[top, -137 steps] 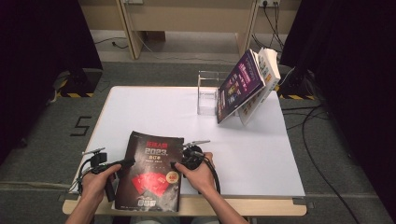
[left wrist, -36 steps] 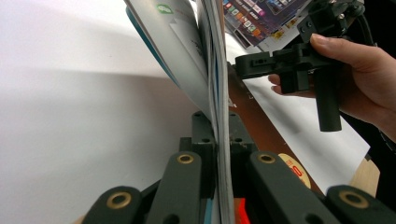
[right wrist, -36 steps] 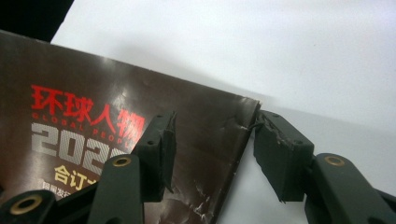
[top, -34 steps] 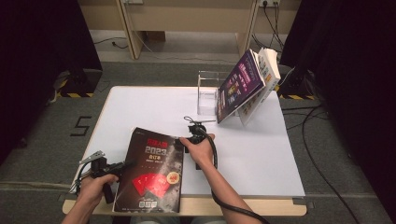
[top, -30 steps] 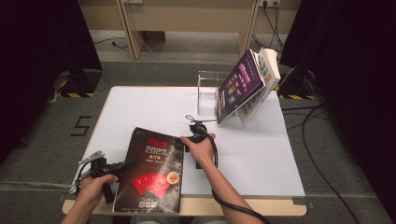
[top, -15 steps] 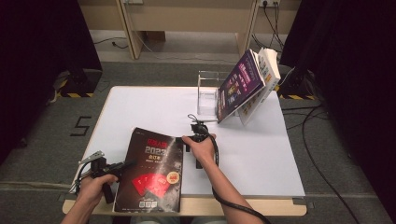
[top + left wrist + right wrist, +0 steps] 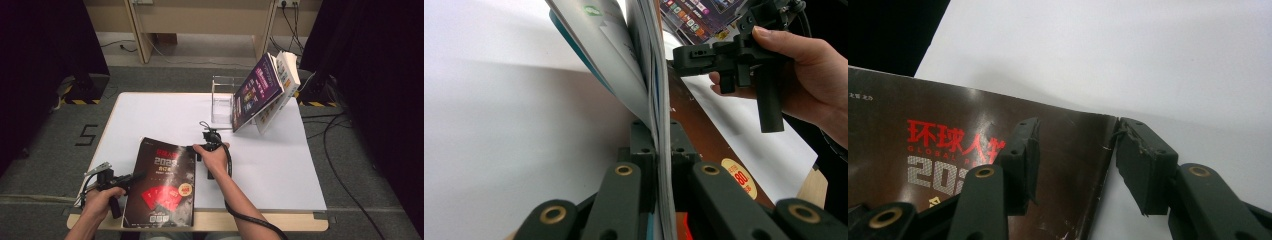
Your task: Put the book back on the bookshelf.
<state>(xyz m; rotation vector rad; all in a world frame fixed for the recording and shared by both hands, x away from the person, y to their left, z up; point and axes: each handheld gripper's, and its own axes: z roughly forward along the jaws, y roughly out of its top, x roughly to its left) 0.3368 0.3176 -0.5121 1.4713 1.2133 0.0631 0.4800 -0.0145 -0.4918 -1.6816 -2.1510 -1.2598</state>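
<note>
A dark magazine (image 7: 160,185) with red and white cover print lies at the near left of the white table (image 7: 280,165), its bottom edge over the table's front. My left gripper (image 7: 134,176) is shut on its left edge; the left gripper view shows the pages (image 7: 649,75) pinched between the jaws of the left gripper (image 7: 656,135). My right gripper (image 7: 197,150) is at the top right corner. In the right gripper view its jaws have just been opening: the right gripper (image 7: 1075,130) straddles the magazine (image 7: 948,130), one jaw over the cover, the other beside the edge.
At the back right of the table stands a clear acrylic holder (image 7: 222,100). A purple book (image 7: 257,92) and a pale book (image 7: 285,75) lean against it. The table's wooden front edge (image 7: 250,222) runs just below the magazine.
Since the earliest frame my right gripper has moved from the magazine's right side up to its top right corner. Over the last second both hands have stayed where they were.
</note>
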